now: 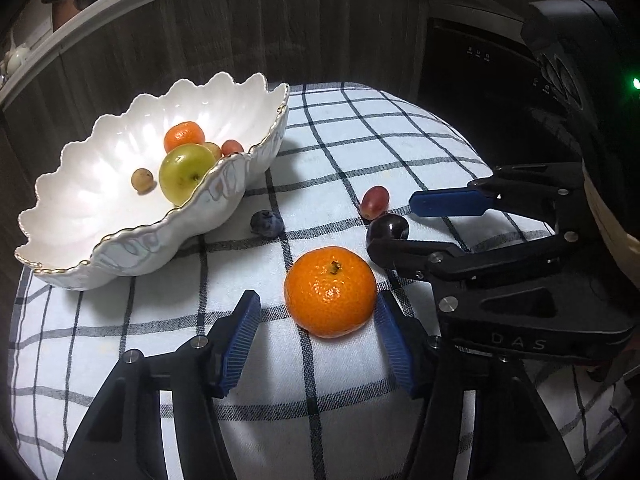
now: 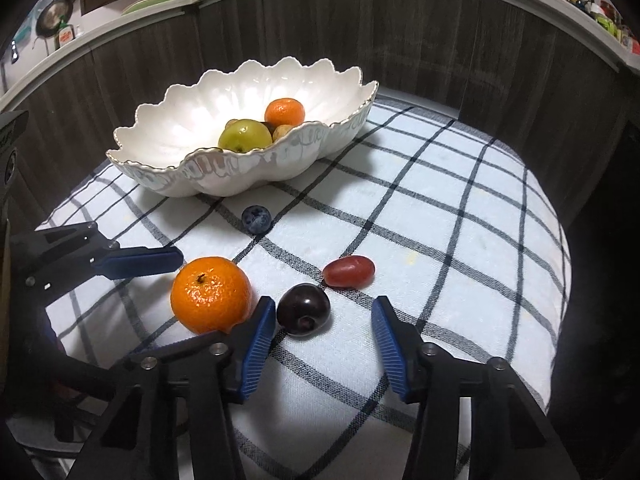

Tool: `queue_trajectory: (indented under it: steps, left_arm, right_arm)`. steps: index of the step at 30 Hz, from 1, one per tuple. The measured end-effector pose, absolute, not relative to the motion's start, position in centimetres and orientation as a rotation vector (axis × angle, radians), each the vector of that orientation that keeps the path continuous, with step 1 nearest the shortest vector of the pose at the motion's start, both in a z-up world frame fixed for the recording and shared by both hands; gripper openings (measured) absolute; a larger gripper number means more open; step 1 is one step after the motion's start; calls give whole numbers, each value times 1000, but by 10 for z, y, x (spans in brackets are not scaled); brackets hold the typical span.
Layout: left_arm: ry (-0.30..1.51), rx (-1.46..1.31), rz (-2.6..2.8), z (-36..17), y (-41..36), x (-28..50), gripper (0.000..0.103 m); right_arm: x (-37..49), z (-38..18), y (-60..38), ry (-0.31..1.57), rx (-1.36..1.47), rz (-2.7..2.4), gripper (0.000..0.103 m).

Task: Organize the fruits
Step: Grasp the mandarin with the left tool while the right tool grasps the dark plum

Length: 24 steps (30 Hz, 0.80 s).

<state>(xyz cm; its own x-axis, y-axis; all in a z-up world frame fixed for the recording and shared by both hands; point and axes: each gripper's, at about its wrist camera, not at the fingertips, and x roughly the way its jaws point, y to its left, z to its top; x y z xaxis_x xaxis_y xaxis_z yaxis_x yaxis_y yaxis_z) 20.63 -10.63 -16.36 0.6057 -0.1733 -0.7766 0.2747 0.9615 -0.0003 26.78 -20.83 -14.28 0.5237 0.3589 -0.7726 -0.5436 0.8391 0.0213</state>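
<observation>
Dark wood-grain cabinet fronts curve behind a small table covered with a white cloth [image 1: 344, 152] crossed by dark check lines. On its far left sits a scalloped white bowl [image 1: 120, 200] with a gold-trimmed rim; I can see a green apple [image 1: 186, 173], a small mandarin [image 1: 184, 136], a reddish grape and a couple of small tan fruits lying in it.

My left gripper [image 1: 316, 330] is low over the cloth with its blue ribbed pads on either side of a loose mandarin [image 1: 330, 291]. The right pad sits right at the fruit's skin, while the left pad stands clear with cloth showing between, so the fingers are apart and not clamped on it.

My right gripper [image 2: 324, 338] straddles a dark cherry [image 2: 304, 309] that rests on the cloth just right of the loose mandarin. Its left pad is close against the cherry, and I cannot tell whether it touches; the right pad is well off it, so these fingers are apart too. That left finger passes between mandarin and cherry.

A red grape [image 2: 349, 271] lies just beyond the cherry, and a blueberry [image 2: 256, 219] sits alone on the cloth near the bowl's front wall.
</observation>
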Motion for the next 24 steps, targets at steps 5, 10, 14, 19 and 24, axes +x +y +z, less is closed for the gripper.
queue_trajectory:
  steps: [5, 10, 14, 19, 24]
  left_arm:
    - [903, 109, -269, -168, -106, 209, 56]
    - [906, 109, -292, -168, -109, 211, 46]
    - [905, 108, -291, -167, -109, 211, 45]
    - [896, 108, -292, -164, -108, 209, 44]
    - [890, 110, -283, -159, -103, 204, 44]
  right_arm:
    - [271, -146, -207, 881, -228, 559, 46]
    - [272, -148, -204, 887, -233, 577, 38]
    - [272, -148, -203, 891, -219, 594, 30]
    - [270, -146, -201, 887, -213, 593, 28]
    - [267, -142, -202, 882, -204, 578, 28]
